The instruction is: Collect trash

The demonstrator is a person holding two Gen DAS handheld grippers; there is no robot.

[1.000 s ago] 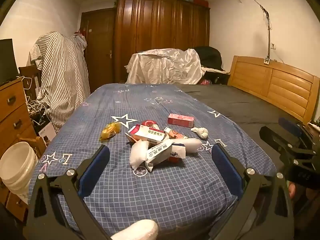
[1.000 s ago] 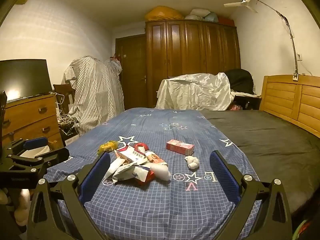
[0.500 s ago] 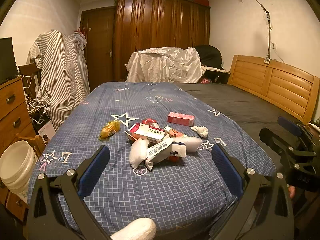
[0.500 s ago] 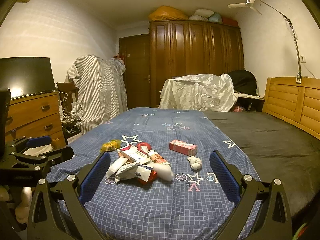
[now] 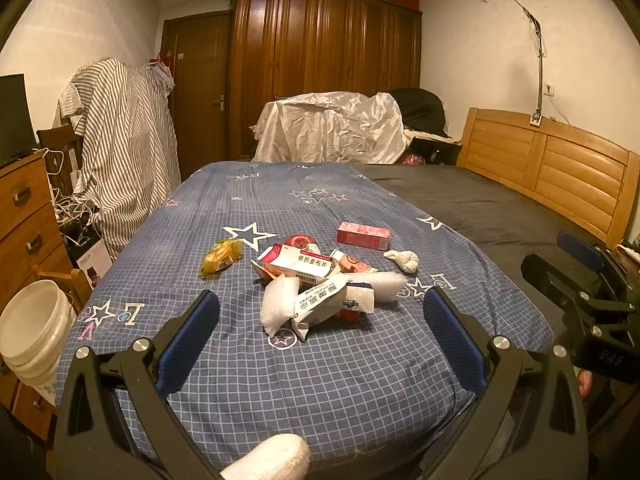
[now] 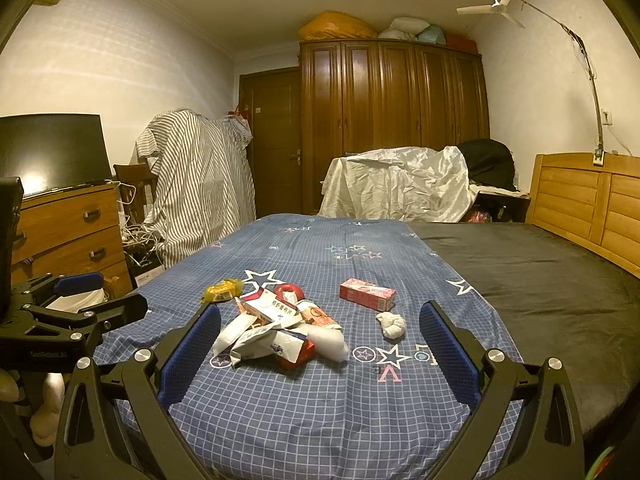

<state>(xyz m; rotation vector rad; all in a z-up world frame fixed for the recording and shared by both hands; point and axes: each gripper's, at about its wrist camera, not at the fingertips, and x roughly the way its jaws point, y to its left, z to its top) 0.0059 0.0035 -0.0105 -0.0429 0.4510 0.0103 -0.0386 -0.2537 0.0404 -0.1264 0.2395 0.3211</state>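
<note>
A heap of trash (image 5: 316, 284) (image 6: 280, 328) lies on the blue star-patterned bedspread (image 5: 304, 372) (image 6: 340, 404): medicine boxes, white wrappers, a red round thing. Apart from it lie a yellow wrapper (image 5: 221, 256) (image 6: 221, 290), a pink box (image 5: 363, 235) (image 6: 368, 293) and a crumpled tissue (image 5: 403, 259) (image 6: 391, 324). My left gripper (image 5: 320, 332) is open, short of the heap, nothing between its fingers. My right gripper (image 6: 318, 344) is open too, framing the heap from nearer the bed's foot. Each gripper shows at the edge of the other's view.
A white bucket (image 5: 34, 328) stands on the floor left of the bed, beside a wooden dresser (image 5: 24, 216). The bed's right half is black sheet (image 5: 492, 208) up to a wooden headboard (image 5: 560, 168). A covered chair and wardrobe stand beyond.
Both views have shifted slightly; the heap sits a little higher and nearer in each. Nothing on the bed has moved, and both grippers stay open.
</note>
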